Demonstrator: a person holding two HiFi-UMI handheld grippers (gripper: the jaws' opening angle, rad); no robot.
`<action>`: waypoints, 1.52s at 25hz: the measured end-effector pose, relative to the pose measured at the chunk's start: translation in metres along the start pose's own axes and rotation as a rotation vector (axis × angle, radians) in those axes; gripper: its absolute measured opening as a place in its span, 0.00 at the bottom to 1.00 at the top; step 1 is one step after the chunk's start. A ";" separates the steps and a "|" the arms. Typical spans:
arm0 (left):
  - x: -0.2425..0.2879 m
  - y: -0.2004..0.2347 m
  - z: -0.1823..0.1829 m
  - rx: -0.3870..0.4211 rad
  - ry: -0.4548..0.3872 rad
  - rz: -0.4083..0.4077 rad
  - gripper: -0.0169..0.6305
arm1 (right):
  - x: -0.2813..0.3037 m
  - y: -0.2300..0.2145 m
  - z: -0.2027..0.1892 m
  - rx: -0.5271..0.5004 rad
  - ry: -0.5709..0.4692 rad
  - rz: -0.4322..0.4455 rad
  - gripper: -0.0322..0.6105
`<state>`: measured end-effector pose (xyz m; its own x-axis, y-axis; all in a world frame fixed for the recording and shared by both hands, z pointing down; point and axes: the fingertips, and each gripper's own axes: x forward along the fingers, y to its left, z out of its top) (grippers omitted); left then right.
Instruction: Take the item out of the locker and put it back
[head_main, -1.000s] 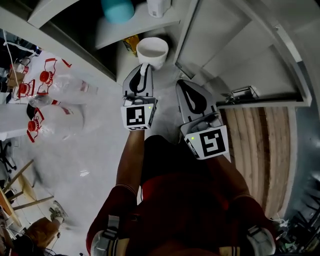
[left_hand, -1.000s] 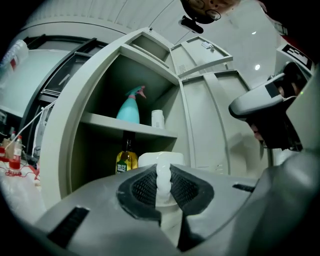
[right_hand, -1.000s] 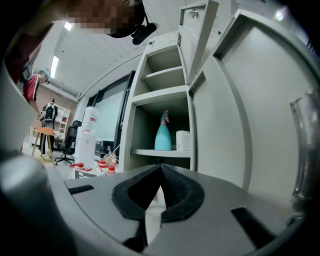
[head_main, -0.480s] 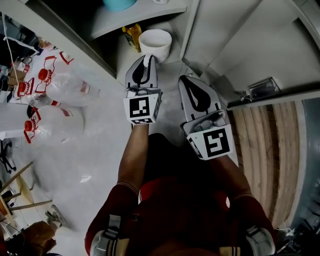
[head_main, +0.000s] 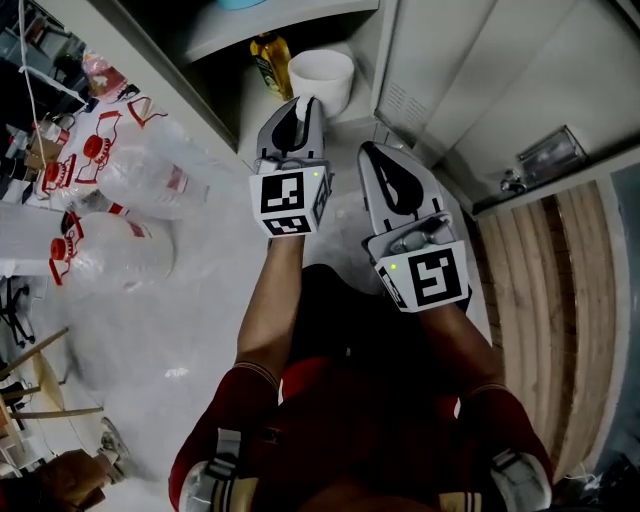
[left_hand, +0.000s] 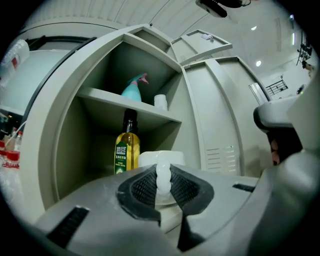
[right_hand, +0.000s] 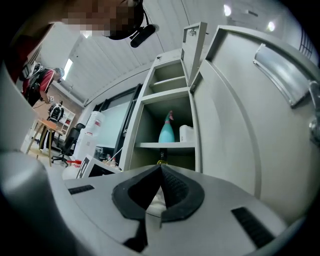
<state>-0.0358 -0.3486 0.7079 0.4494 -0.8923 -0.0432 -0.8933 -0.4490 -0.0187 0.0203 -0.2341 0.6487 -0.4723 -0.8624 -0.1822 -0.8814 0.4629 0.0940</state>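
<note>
Where the left hand-held gripper (head_main: 302, 104) pinches, the mug handle (left_hand: 163, 176) sits.

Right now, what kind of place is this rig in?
Probably an office or lab storage corner: grey metal lockers, one standing open with shelved bottles, big clear water jugs with red caps on the floor, and an office chair further back.

Red short sleeves (head_main: 252, 385) and grey shoulder straps (head_main: 222, 452) on the operator. The left tool (head_main: 303, 102) and right tool (head_main: 369, 152) are pale grey shells with black ribbed pads, each bearing a white cube (head_main: 290, 200) of black square markers and a green light (head_main: 314, 174).
</note>
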 end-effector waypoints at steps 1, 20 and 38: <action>0.002 -0.001 -0.001 -0.001 0.015 -0.004 0.10 | 0.000 0.000 -0.001 -0.002 -0.004 0.001 0.05; 0.009 -0.002 -0.011 -0.023 0.200 -0.027 0.11 | -0.009 -0.010 -0.005 -0.032 -0.056 -0.011 0.05; 0.031 -0.013 -0.030 -0.025 0.379 -0.061 0.11 | -0.018 -0.011 -0.004 -0.023 -0.067 -0.002 0.05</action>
<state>-0.0102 -0.3719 0.7364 0.4752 -0.8159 0.3295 -0.8665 -0.4989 0.0143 0.0389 -0.2244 0.6544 -0.4702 -0.8472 -0.2473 -0.8824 0.4559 0.1160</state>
